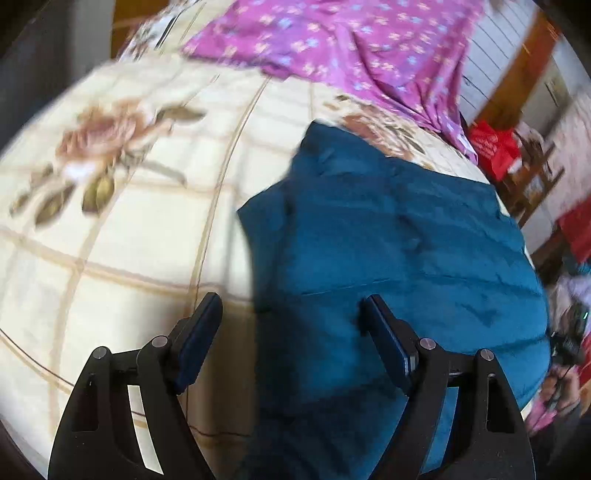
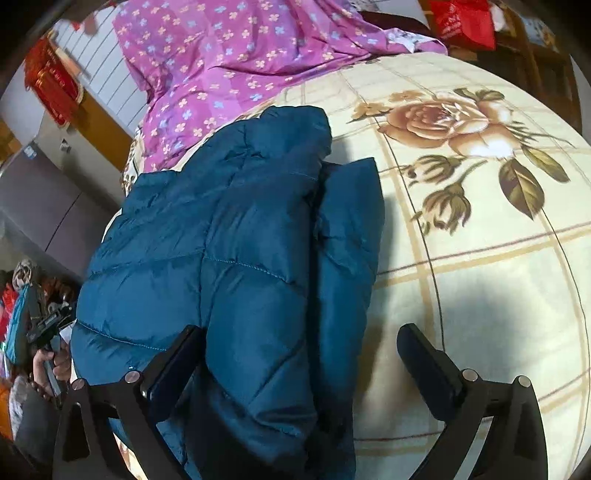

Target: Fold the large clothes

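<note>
On the bed [image 2: 480,258] lies your blue padded jacket [image 2: 229,240], partly folded, its long axis running from near to far. Your right hand-held gripper [image 2: 299,354] hangs released over its near right edge; your left hand-held gripper [image 1: 291,321], also released, straddles its near left edge.

One teal puffer jacket [image 2: 236,236] lies folded at the centre of the frame. One purple floral sheet [image 2: 221,62] sits at the upper left. One cream bedspread [image 2: 480,280] covers the bed, showing one printed rose [image 2: 443,118] at the upper right. One red bag [image 2: 463,22] is at the top right. Two grippers appear: one left gripper [image 1: 291,325] and one right gripper [image 2: 299,354], each at the bottom of its own view.
</note>
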Demonstrator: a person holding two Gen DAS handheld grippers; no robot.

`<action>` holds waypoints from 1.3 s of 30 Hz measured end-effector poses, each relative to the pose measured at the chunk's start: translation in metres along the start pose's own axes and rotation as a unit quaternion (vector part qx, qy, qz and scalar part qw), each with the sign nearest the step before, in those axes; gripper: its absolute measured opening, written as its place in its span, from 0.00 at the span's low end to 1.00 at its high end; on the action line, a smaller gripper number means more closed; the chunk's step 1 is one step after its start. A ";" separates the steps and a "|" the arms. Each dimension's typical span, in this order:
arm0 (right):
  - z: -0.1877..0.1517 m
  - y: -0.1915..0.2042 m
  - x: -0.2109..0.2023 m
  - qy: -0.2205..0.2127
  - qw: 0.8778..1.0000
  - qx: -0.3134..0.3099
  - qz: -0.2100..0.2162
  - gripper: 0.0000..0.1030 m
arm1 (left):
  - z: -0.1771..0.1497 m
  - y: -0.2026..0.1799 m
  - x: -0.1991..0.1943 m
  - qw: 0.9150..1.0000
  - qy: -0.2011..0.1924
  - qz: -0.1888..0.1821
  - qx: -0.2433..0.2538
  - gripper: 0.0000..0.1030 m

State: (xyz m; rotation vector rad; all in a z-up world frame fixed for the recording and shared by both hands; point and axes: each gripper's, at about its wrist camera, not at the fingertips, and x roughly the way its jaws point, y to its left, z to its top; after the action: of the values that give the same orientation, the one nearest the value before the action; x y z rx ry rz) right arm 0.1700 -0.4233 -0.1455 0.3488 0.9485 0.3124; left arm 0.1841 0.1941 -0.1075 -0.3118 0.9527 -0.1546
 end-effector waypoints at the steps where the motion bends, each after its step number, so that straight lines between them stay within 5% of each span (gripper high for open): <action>1: 0.001 0.000 0.001 -0.001 1.000 -0.007 0.005 1.00 | -0.001 0.007 0.006 1.000 0.011 -0.021 -0.014 0.77; 5: 0.000 -0.001 0.004 -0.004 0.999 -0.027 0.018 1.00 | 0.003 0.017 0.020 0.996 0.040 -0.074 -0.042 0.79; 11: -0.005 -0.002 0.003 0.013 0.995 -0.057 0.082 1.00 | 0.021 -0.005 0.037 0.985 0.101 -0.134 0.037 0.93; 18: 0.007 -0.008 0.016 0.013 0.988 -0.048 0.143 1.00 | 0.043 -0.022 0.055 0.983 0.104 -0.124 0.086 0.94; 23: 0.016 0.000 0.025 0.006 0.988 -0.057 0.143 0.99 | 0.032 -0.029 0.055 0.986 0.067 -0.122 0.097 0.69; 24: 0.016 0.001 0.026 0.007 0.988 -0.057 0.144 0.95 | 0.032 -0.030 0.053 0.986 0.056 -0.121 0.096 0.57; 28: 0.018 0.012 0.014 -0.005 0.985 -0.074 0.157 0.54 | 0.023 -0.047 0.041 0.991 0.014 -0.083 0.106 0.29; 34: 0.017 0.042 -0.024 -0.059 0.984 -0.139 0.098 0.34 | 0.013 -0.079 0.022 0.994 -0.037 0.000 0.107 0.18; 39: 0.019 0.052 -0.077 -0.128 0.976 -0.172 0.043 0.30 | 0.012 -0.103 -0.008 0.993 -0.059 -0.027 0.100 0.17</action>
State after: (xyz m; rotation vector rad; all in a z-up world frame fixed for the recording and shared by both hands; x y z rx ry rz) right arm 0.1378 -0.4107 -0.0572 0.1081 0.6120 0.4915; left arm 0.1906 0.1014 -0.0612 -0.1600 0.8042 -0.2753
